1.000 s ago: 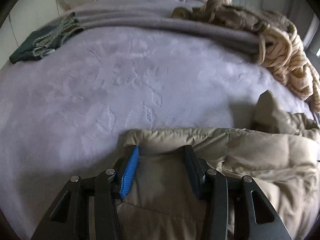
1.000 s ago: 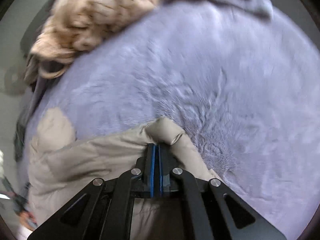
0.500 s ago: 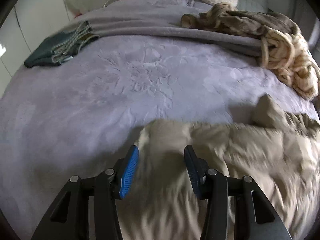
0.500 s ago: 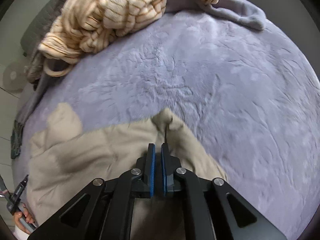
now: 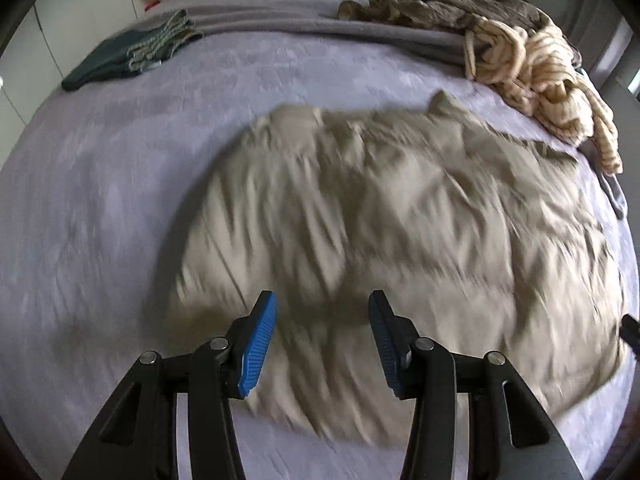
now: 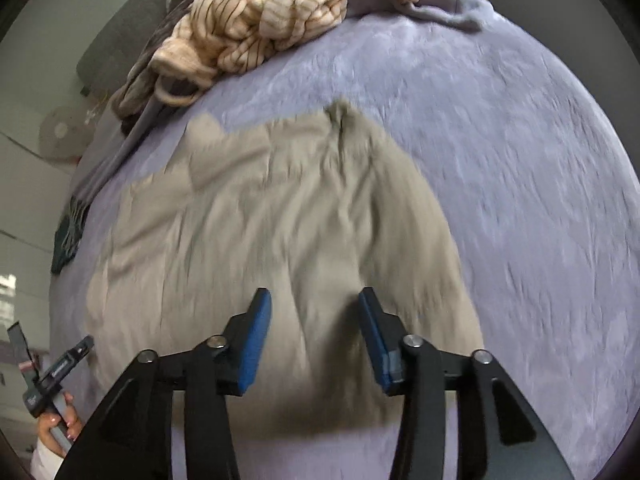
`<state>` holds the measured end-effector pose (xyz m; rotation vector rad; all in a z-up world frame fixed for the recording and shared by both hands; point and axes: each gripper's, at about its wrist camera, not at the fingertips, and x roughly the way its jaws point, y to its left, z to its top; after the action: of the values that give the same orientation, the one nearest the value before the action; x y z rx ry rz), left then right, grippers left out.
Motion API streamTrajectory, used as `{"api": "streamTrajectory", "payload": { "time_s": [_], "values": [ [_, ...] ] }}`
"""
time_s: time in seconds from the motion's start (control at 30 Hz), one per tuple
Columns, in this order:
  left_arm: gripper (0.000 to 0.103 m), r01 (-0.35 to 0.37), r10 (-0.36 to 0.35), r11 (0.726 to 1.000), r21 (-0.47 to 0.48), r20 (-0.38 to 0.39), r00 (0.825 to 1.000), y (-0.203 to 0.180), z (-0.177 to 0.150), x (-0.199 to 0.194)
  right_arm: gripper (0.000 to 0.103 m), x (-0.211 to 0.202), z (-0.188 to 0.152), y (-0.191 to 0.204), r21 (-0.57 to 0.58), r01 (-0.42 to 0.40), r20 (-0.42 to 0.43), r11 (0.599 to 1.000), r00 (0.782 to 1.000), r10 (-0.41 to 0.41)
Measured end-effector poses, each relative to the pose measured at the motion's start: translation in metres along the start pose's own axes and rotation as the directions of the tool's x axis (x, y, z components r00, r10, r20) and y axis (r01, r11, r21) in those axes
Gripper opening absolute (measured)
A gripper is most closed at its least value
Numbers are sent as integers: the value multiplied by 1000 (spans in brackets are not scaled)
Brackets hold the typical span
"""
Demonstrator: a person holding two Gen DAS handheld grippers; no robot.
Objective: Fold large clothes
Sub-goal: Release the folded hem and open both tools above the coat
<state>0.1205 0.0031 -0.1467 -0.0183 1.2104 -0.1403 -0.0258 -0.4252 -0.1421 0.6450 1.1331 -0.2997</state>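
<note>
Beige coat lies flat on the bed, one fold apparently laid. My right gripper just opened; left gripper also parted, both empty. More folds remain, I judge.

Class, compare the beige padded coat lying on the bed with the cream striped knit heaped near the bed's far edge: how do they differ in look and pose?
The beige coat is plain and smooth; the striped knit is ribbed, with thin dark lines. The coat lies spread fairly flat mid-bed; the knit sits bunched in a heap at the edge. The coat lies alone; the knit is tangled with a brown garment. Both are light-coloured and rest on the purple blanket.
</note>
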Motion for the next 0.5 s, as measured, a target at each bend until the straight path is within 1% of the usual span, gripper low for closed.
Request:
{"api": "streamTrajectory", "payload": {
  "time_s": [0.03,0.07,0.1,0.13,0.2,0.3,0.33,0.43,0.5],
  "values": [
    [73,-6,6,1000,0,-8,1000,-3,-6,-2,51,-4,-9,-2,-2,-7,-11,1000,1000,7],
    [85,-21,21,1000,-6,-3,1000,-6,-14,-5,51,-6,-16,-4,-3,-11,-19,1000,1000,11],
    [93,-32,32,999,-13,13,999,-8,-19,-10,51,-9,-22,-5,-2,-17,-26,1000,1000,17],
    [93,-40,40,999,-17,31,999,-11,-26,-16,51,-12,-28,-8,2,-27,-36,1000,999,27],
    [93,-47,47,999,-21,20,999,-15,-35,-20,51,-15,-34,-13,9,-40,-46,999,998,41],
    [94,-56,56,998,-37,8,998,-20,-47,-24,56,-18,-39,-17,9,-59,-58,998,997,60],
    [103,-63,63,997,-36,7,998,-22,-50,-25,56,-19,-41,-18,5,-63,-61,998,996,63],
    [103,-90,90,996,-15,18,996,-26,-58,-25,57,-19,-47,-20,1,-64,-68,998,996,64],
    [103,-91,91,996,-1,11,996,-28,-63,-23,61,-18,-52,-21,9,-70,-74,998,995,70]
  ]
}}
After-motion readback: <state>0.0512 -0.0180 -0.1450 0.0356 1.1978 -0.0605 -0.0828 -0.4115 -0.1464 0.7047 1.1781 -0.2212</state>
